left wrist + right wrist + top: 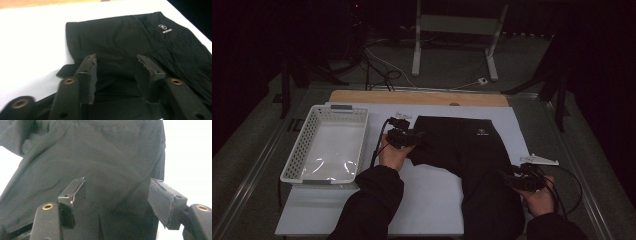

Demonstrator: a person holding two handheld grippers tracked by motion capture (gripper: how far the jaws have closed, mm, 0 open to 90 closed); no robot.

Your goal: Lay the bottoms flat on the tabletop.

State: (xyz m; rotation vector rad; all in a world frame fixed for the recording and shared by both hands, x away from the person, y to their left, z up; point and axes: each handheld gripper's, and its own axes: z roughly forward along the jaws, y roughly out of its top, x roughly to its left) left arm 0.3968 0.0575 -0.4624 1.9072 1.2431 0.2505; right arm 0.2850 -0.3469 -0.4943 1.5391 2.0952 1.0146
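A: How is the black garment (472,155) expected to handle?

B: Soft, light and limp is judged. It is spread on the white sheet (432,200), right of the basket (292,160).

A: And the grippers?

B: The left gripper (117,67) and right gripper (120,195) are spread above the cloth, nothing pinched. A hem or folded edge is best pinched.

White mesh basket (328,145) sitting empty on my worktop's white sheet (432,195), wooden strip (417,97) lying beyond.

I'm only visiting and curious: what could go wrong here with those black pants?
The left gripper stands open over the pants, so a loose fold might slip back. The right gripper, also open, could pinch several layers at once. A tug might drag the pants off the white sheet.
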